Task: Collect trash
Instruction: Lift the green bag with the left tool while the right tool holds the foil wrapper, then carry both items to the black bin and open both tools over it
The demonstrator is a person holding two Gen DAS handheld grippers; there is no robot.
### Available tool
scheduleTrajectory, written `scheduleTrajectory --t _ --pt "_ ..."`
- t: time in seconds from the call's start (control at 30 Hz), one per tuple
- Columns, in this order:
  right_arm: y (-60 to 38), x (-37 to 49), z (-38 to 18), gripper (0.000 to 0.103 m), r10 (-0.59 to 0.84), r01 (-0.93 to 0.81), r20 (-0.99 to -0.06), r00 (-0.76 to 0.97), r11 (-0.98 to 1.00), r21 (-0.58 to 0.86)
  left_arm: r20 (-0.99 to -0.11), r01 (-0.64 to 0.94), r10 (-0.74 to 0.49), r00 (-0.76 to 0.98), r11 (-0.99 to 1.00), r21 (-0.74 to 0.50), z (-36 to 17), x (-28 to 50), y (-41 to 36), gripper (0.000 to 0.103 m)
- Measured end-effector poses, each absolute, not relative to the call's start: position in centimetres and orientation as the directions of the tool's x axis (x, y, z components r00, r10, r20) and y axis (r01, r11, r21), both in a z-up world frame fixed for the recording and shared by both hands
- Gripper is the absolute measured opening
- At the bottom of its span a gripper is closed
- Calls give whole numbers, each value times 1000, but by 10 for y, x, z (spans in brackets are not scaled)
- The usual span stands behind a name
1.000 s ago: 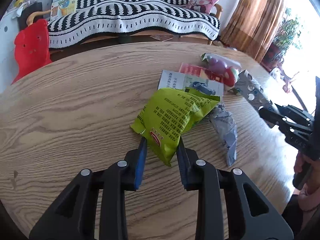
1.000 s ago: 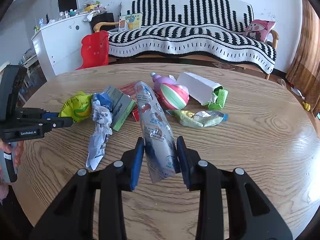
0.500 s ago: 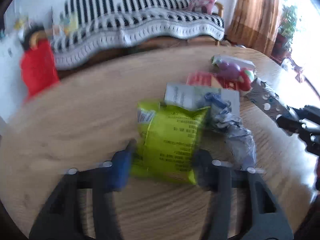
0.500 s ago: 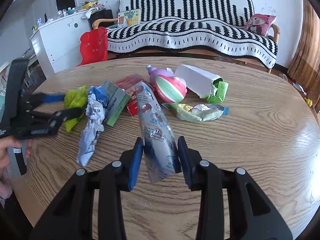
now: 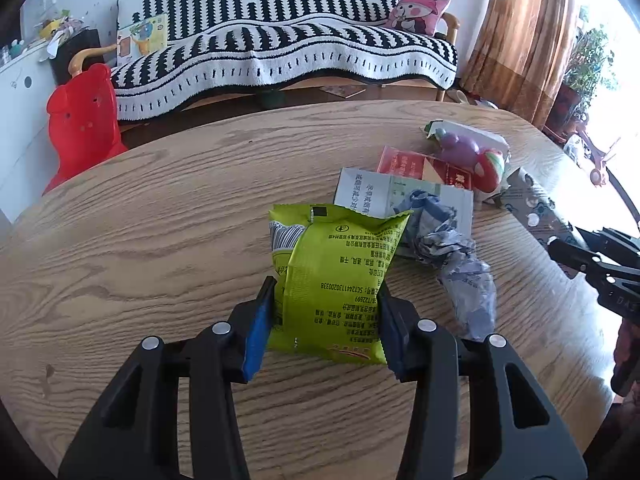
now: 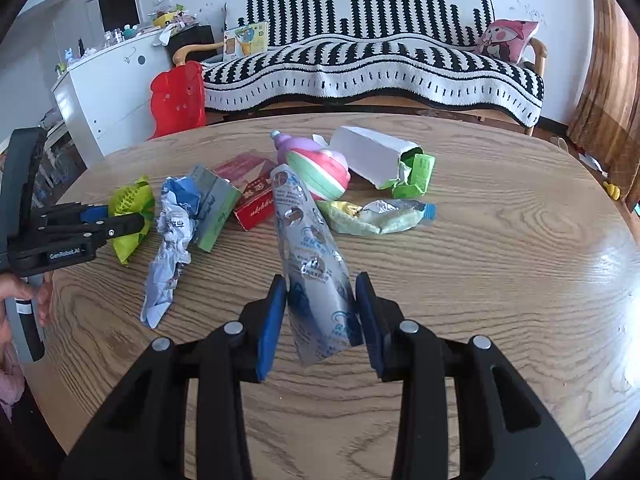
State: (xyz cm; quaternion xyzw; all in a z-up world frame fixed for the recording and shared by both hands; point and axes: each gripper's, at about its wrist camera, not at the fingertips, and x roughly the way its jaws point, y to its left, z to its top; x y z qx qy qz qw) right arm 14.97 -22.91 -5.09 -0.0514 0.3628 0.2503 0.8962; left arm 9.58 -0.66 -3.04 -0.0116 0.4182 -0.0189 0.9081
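Note:
A green snack packet (image 5: 340, 272) stands tilted between the blue pads of my left gripper (image 5: 326, 286). The jaws are closing, and both pads touch the packet's side edges. The right wrist view shows the same packet (image 6: 128, 204) edge-on in that gripper (image 6: 116, 220), its lower tip near the wooden table (image 5: 160, 240). My right gripper (image 6: 321, 280) is shut on the near end of a long silver-and-blue pouch (image 6: 312, 256), whose far end rests among the litter. The right gripper (image 5: 576, 244) also shows at the right edge of the left wrist view.
Between the grippers lie a crumpled blue-and-white wrapper (image 5: 452, 256), a grey-green box (image 5: 384, 196), a red box (image 5: 416, 166) and a purple-and-pink bottle (image 5: 476, 156). Farther right are a white carton (image 6: 372, 156) and a pale green wrapper (image 6: 376, 216). A red chair (image 5: 84, 128) stands beyond the table.
The left jaws have spread wider, and the green packet has turned from a skewed corner grip to lie square between the pads. The right gripper and its pouch have stayed put.

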Motion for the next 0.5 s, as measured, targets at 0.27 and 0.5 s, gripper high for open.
scheduleTrajectory --t 0.27,0.5 --pt "-302 90 12 36 482 -420 -452 751 876 237 -641 146 -235 730 971 -189 34 31 -68 46" --pt "-455 -25 15 36 354 -272 -438 827 932 239 -650 462 -485 585 858 -225 62 -30 -217 46"
